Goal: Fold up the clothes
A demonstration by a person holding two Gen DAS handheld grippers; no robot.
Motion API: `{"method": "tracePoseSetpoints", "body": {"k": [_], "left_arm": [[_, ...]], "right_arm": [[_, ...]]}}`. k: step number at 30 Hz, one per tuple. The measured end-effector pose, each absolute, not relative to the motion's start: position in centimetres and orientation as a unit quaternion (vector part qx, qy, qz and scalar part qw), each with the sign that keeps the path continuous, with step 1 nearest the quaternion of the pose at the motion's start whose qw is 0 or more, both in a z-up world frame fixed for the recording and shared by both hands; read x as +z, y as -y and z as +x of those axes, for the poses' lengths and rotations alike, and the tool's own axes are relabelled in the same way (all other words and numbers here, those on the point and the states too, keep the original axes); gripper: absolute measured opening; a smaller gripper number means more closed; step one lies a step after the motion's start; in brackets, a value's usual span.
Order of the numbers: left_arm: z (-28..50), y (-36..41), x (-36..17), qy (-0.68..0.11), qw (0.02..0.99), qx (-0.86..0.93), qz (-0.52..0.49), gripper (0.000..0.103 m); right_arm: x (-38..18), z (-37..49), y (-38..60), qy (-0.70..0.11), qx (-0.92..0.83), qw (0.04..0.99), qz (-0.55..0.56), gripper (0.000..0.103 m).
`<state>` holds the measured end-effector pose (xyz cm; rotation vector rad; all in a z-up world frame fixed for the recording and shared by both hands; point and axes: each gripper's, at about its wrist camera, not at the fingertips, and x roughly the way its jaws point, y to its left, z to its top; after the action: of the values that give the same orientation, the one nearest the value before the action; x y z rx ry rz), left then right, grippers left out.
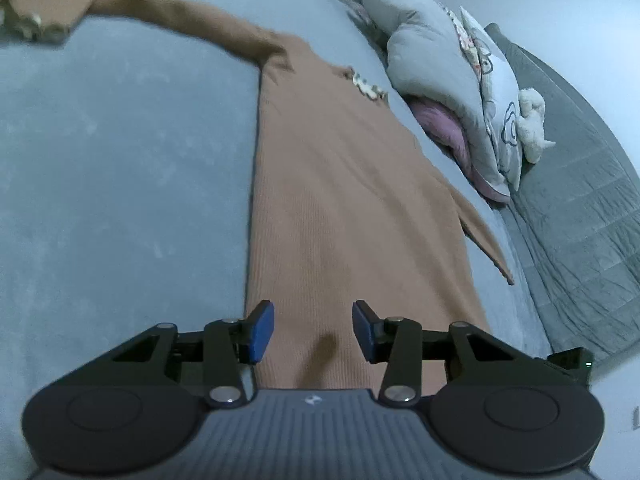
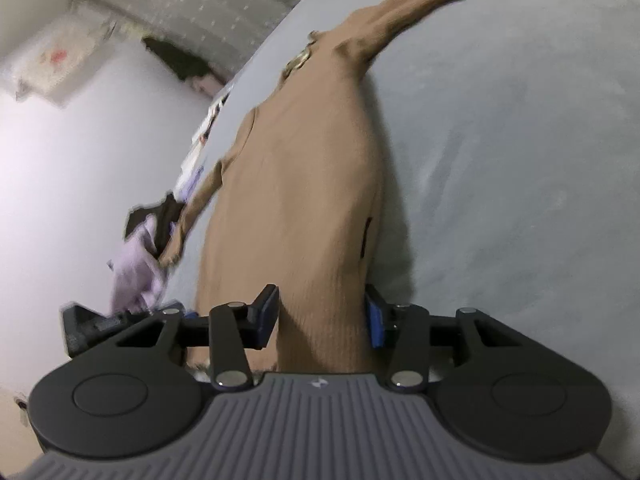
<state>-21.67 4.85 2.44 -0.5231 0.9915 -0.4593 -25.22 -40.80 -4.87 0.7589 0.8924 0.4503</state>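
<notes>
A long brown ribbed knit garment (image 1: pixel 340 184) lies stretched out on a grey-blue bed sheet (image 1: pixel 120 160), one sleeve reaching to the far left and a pale trim at its neckline. My left gripper (image 1: pixel 314 332) hovers over the near hem with its blue pads apart and the cloth lying flat below them, so it is open. In the right wrist view the same garment (image 2: pixel 304 168) rises in a bunched ridge. That ridge fills the gap between the pads of my right gripper (image 2: pixel 320 316) from side to side, so it is shut on the cloth.
Grey and patterned pillows (image 1: pixel 452 80) with a small plush toy (image 1: pixel 532 120) are piled at the right of the bed, beside a grey quilted cover (image 1: pixel 580 220). A lilac and dark heap of clothes (image 2: pixel 148 248) lies at the bed's left edge, next to a white wall (image 2: pixel 80 160).
</notes>
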Motion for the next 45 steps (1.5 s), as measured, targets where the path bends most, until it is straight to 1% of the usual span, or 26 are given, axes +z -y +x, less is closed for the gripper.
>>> {"method": "tracePoseSetpoints", "body": {"k": [1, 2, 3, 5, 6, 7, 8, 13, 18, 21, 24, 27, 29, 31, 32, 33, 34, 35, 36, 37, 40, 44, 45], "left_arm": [[-21.7, -4.6, 2.4, -0.465, 0.825, -0.217, -0.237, 0.046], [-21.7, -4.1, 2.3, -0.465, 0.828, -0.220, -0.223, 0.046], [-21.6, -3.5, 2.1, -0.463, 0.833, -0.222, -0.208, 0.049], [-21.7, -2.5, 2.2, -0.457, 0.840, -0.226, -0.185, 0.049], [-21.8, -2.0, 2.4, -0.453, 0.845, -0.230, -0.168, 0.033], [-21.9, -1.6, 2.4, -0.453, 0.846, -0.233, -0.160, 0.012], [-21.9, -1.1, 2.1, -0.464, 0.842, -0.234, -0.145, 0.000], [-22.5, -0.4, 2.8, -0.458, 0.853, -0.228, -0.102, 0.000], [-23.1, -2.0, 4.0, -0.449, 0.852, -0.239, -0.127, 0.000], [-23.2, -3.2, 4.9, -0.440, 0.853, -0.246, -0.137, 0.000], [-22.7, -3.8, 4.6, -0.449, 0.846, -0.248, -0.146, 0.000], [-22.0, -3.0, 3.3, -0.478, 0.833, -0.242, -0.136, 0.000], [-21.7, -2.6, 2.4, -0.489, 0.827, -0.241, -0.136, 0.000], [-21.8, -1.8, 2.7, -0.486, 0.831, -0.246, -0.111, 0.000], [-21.8, -1.6, 2.7, -0.485, 0.832, -0.246, -0.106, 0.000], [-21.7, -1.4, 2.7, -0.485, 0.833, -0.246, -0.102, 0.000], [-21.6, -1.3, 2.7, -0.486, 0.834, -0.244, -0.098, 0.000], [-21.5, -1.3, 2.7, -0.486, 0.834, -0.244, -0.094, 0.000], [-21.4, -1.3, 2.8, -0.484, 0.836, -0.244, -0.088, 0.000], [-21.4, -1.2, 2.7, -0.483, 0.836, -0.245, -0.085, 0.000], [-21.4, -0.9, 2.7, -0.481, 0.838, -0.246, -0.079, 0.000], [-21.4, -1.3, 2.4, -0.482, 0.837, -0.245, -0.085, 0.000], [-21.4, -1.4, 2.4, -0.483, 0.836, -0.244, -0.088, 0.000]], "right_arm": [[-4.7, -25.1, 40.5, -0.418, 0.209, 0.814, 0.345, 0.031], [-4.5, -25.0, 40.3, -0.418, 0.206, 0.818, 0.337, 0.026], [-4.4, -24.9, 40.1, -0.418, 0.204, 0.822, 0.329, 0.020], [-3.9, -25.0, 39.5, -0.419, 0.198, 0.832, 0.304, 0.018], [-3.5, -25.2, 39.3, -0.419, 0.195, 0.838, 0.290, 0.017], [-3.0, -25.4, 39.0, -0.416, 0.191, 0.846, 0.273, 0.016], [-2.2, -25.7, 38.6, -0.410, 0.188, 0.856, 0.251, 0.016], [0.4, -26.9, 38.2, -0.385, 0.191, 0.877, 0.215, 0.016], [1.5, -27.8, 37.6, -0.381, 0.208, 0.878, 0.203, 0.016], [1.2, -28.0, 37.5, -0.387, 0.219, 0.871, 0.210, 0.016], [1.1, -28.0, 38.1, -0.381, 0.234, 0.866, 0.225, 0.016], [1.4, -28.0, 38.8, -0.367, 0.249, 0.861, 0.249, 0.022], [1.1, -27.9, 38.8, -0.373, 0.264, 0.851, 0.259, 0.025], [1.0, -27.9, 37.6, -0.389, 0.292, 0.842, 0.234, 0.036], [1.1, -28.2, 36.6, -0.395, 0.320, 0.834, 0.213, 0.039], [1.3, -28.5, 35.8, -0.395, 0.351, 0.826, 0.197, 0.047], [1.6, -28.9, 35.5, -0.387, 0.372, 0.821, 0.192, 0.056], [1.9, -29.3, 35.2, -0.377, 0.393, 0.816, 0.194, 0.062], [2.3, -29.6, 35.3, -0.360, 0.417, 0.808, 0.208, 0.071], [2.6, -29.7, 35.9, -0.345, 0.431, 0.800, 0.234, 0.075], [2.1, -29.0, 38.4, -0.333, 0.411, 0.790, 0.310, 0.076], [0.2, -27.9, 41.5, -0.362, 0.305, 0.800, 0.368, 0.077], [-0.6, -27.8, 42.6, -0.366, 0.279, 0.794, 0.398, 0.078]]}}
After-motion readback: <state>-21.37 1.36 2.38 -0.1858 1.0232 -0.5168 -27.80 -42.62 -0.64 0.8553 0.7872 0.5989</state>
